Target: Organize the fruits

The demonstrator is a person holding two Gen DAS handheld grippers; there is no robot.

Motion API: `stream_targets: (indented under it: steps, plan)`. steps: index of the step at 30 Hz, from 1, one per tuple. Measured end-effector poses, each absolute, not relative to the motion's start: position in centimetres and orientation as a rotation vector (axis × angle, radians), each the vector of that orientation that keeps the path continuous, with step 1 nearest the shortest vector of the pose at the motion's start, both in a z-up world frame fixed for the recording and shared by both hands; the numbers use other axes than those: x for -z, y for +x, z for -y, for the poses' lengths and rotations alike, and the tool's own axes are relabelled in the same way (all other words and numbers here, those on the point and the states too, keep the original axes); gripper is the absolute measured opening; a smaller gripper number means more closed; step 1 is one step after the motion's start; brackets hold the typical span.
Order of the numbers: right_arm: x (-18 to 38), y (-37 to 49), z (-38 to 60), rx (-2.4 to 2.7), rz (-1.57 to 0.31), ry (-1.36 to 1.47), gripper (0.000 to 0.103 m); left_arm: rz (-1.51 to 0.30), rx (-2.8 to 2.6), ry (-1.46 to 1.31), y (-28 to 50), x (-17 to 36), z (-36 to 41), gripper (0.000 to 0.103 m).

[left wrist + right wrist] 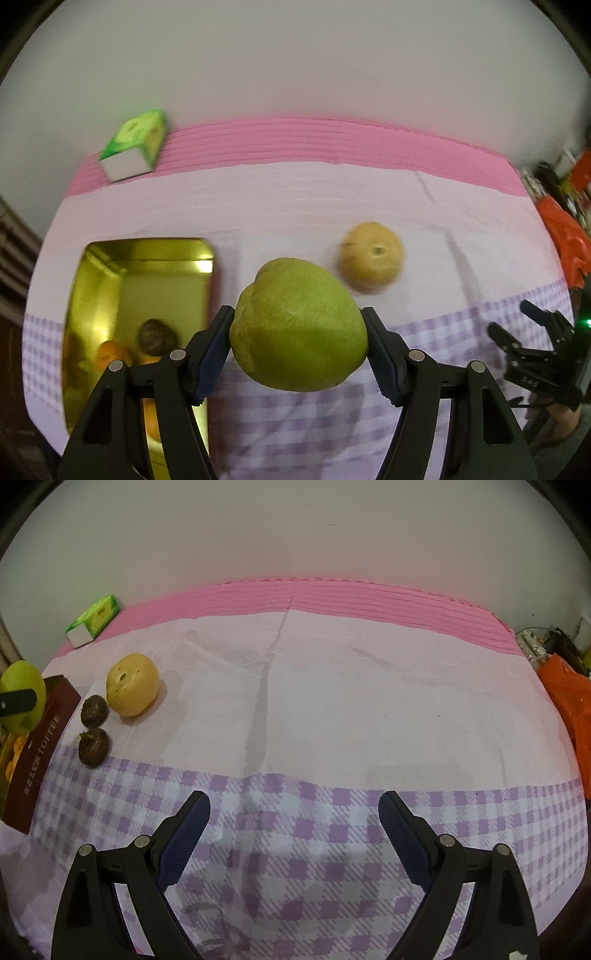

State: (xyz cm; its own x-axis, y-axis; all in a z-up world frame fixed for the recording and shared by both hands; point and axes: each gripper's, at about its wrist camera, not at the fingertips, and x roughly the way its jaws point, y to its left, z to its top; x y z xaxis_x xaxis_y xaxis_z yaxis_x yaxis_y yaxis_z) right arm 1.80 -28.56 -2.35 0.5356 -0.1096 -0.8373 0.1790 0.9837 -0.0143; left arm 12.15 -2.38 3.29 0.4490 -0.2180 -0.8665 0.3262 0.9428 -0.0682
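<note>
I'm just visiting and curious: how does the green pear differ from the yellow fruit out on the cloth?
The green pear is clamped between the left gripper's fingers and held off the table; the yellow fruit lies free on the pale tablecloth, touched by nothing. The pear is green and tapers to one end; the yellow fruit is rounder and squat, with a dimple showing on top. Both are smooth-skinned, whole fruits that are not in the gold tin.

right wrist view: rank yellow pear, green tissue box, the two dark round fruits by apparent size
1. yellow pear, clearly largest.
2. green tissue box; it lies farther back, so its true size is unsure.
3. The two dark round fruits, and, look about alike; not ranked.
</note>
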Motion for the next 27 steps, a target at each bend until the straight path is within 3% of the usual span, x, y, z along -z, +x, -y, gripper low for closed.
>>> stream_targets:
  steps: [13, 27]
  plan:
    - [1.5, 2.6, 24.8, 0.113, -0.998, 0.061, 0.091, -1.039, 0.138, 0.021, 14.2, -2.5, -8.4, 0.068]
    - [2.1, 5.5, 16.5, -0.036, -1.003, 0.022, 0.091, -1.055, 0.077, -0.019, 13.0, -1.3, -13.4, 0.068]
